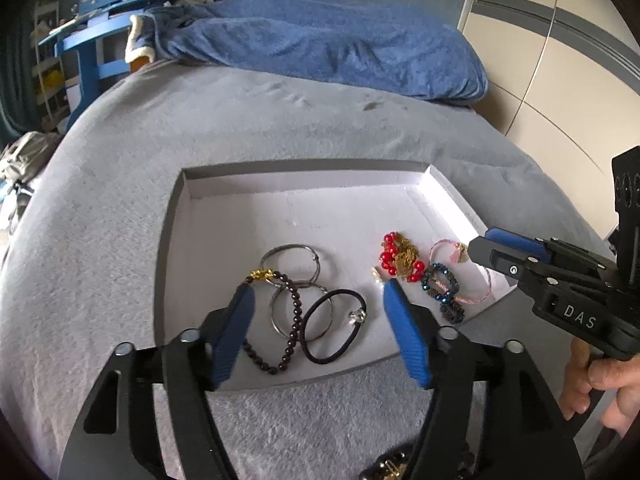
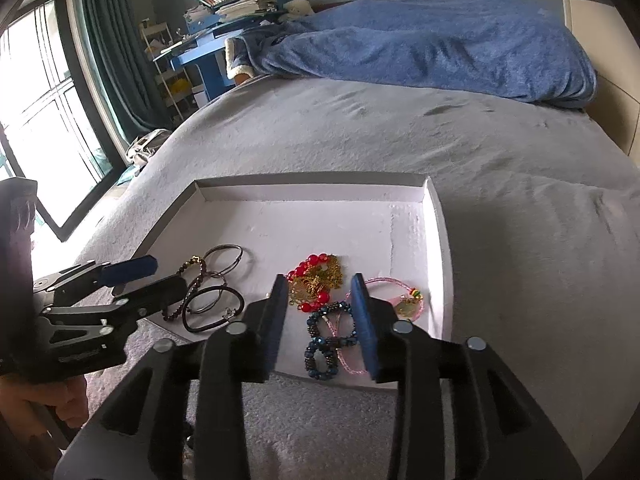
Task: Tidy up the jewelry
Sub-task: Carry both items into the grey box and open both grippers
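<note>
Shallow white tray (image 1: 308, 184) on a grey bedspread (image 1: 120, 216), jewelry along its near side. Left gripper (image 1: 318, 304), jaws apart, nothing between the pads, poised above a dark bead bracelet (image 1: 294, 320), metal rings (image 1: 290, 258) and a black hair tie (image 1: 336, 328). Right gripper (image 2: 320, 308), jaws partly apart and gripping nothing, over a blue bead bracelet (image 2: 326, 344); red bead piece (image 2: 316, 276) at 12 o'clock, pink cord bracelet (image 2: 404, 300) at 2 o'clock. Blue blanket (image 1: 328, 44) lies beyond.

Bracelets (image 1: 280, 312), rings and red beads (image 1: 400, 258) lie in white tray (image 1: 224, 216).
</note>
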`<state>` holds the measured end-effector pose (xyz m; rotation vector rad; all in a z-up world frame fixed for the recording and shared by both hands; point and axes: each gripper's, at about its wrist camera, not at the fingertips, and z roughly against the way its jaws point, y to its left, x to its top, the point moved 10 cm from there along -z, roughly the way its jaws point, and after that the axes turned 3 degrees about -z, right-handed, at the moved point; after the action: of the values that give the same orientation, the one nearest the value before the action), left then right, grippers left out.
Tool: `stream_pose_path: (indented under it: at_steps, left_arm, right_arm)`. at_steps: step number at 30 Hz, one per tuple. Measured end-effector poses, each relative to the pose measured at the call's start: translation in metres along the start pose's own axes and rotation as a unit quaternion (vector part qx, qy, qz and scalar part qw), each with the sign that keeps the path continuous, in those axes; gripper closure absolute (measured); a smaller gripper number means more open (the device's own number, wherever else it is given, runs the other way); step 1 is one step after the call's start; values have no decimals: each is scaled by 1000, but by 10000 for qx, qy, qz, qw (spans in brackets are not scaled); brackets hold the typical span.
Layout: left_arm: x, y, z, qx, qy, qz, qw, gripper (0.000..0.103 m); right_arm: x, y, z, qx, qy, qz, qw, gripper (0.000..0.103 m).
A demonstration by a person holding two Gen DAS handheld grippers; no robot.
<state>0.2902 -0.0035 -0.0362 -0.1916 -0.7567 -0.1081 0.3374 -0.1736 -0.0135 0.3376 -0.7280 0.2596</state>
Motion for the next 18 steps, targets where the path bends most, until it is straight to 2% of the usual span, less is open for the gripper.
stream_pose_path:
  at_steps: [2,5,10,18]
  left_arm:
    - [0,1,6,1,-74,-16,10000,26]
    - [0,4,17,17,-185,-5,9998,23]
    - [-6,7,35,14,-286,33,9996,20]
    - [-31,4,62,-64,-316,46,9995,19]
  right_arm:
    - [-1,-2,3,-37,-17,13,10000,67]
    - [-3,-4,10,-80,-66,19,9999,58]
    - [-9,-2,24,-111,-135,62,9998,48]
    - [-27,1,44,-135,-171,45,9998,43]
